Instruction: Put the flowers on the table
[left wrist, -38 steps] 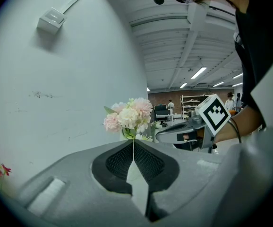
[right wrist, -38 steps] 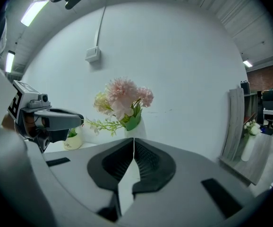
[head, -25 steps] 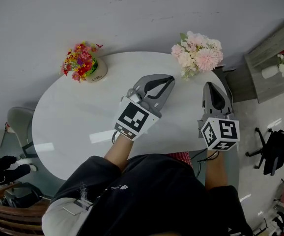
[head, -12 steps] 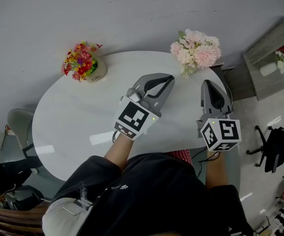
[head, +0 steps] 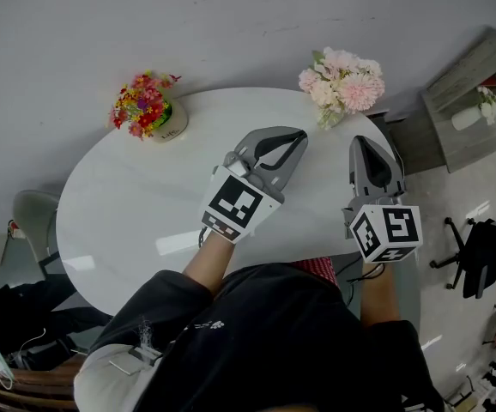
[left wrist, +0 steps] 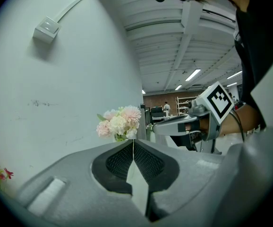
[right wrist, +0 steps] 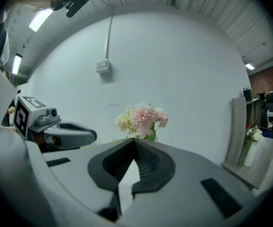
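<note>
At upper right, we find the pink flowers (head: 342, 80) straight beyond our right claw (head: 360, 142), which sits nearer than our left claw (head: 294, 135); both are clenched, empty.

1. I count two flower bunches: a red-and-yellow bunch (head: 142, 106) at upper left, a pink-and-cream bunch (head: 342, 82) at upper right.
2. One round white table (head: 128, 204).
3. Two grippers of mine: left gripper (head: 296, 134), right gripper (head: 364, 142).
4. Two chairs: grey chair (head: 32, 213) at left edge, black office chair (head: 480, 260) at right edge.

A black office chair (head: 481, 260) stands near a grey cabinet (head: 475, 71) that bears a small white vase (head: 468, 119).
</note>
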Tool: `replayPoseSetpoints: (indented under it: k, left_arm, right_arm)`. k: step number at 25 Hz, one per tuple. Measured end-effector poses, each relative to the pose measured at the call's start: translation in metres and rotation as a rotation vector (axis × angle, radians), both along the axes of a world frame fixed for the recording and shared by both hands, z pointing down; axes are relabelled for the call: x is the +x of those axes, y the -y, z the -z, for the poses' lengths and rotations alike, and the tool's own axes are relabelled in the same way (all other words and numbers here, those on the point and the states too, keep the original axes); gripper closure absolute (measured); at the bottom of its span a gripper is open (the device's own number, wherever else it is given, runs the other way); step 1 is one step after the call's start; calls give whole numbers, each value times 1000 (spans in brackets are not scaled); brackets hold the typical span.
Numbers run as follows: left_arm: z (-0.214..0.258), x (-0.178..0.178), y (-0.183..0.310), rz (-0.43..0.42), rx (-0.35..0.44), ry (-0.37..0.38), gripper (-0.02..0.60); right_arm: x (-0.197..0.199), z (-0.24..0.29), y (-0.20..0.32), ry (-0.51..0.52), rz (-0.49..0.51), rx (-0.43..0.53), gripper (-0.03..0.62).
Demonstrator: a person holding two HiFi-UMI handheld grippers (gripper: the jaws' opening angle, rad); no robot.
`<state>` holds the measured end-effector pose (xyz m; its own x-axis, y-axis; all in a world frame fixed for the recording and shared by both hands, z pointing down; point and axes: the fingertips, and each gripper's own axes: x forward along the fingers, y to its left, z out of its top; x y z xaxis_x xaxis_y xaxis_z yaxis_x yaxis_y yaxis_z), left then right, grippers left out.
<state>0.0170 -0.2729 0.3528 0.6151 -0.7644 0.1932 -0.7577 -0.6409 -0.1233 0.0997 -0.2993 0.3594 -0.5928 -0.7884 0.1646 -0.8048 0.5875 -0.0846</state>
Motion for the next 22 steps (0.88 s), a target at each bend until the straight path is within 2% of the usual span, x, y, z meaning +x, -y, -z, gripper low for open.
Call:
replayPoseSetpoints:
  k: [22]
  left_arm:
    - [7,4,-12,-24,20,11,583]
  right_arm:
    - [-1,19,-19,33,0,23,583]
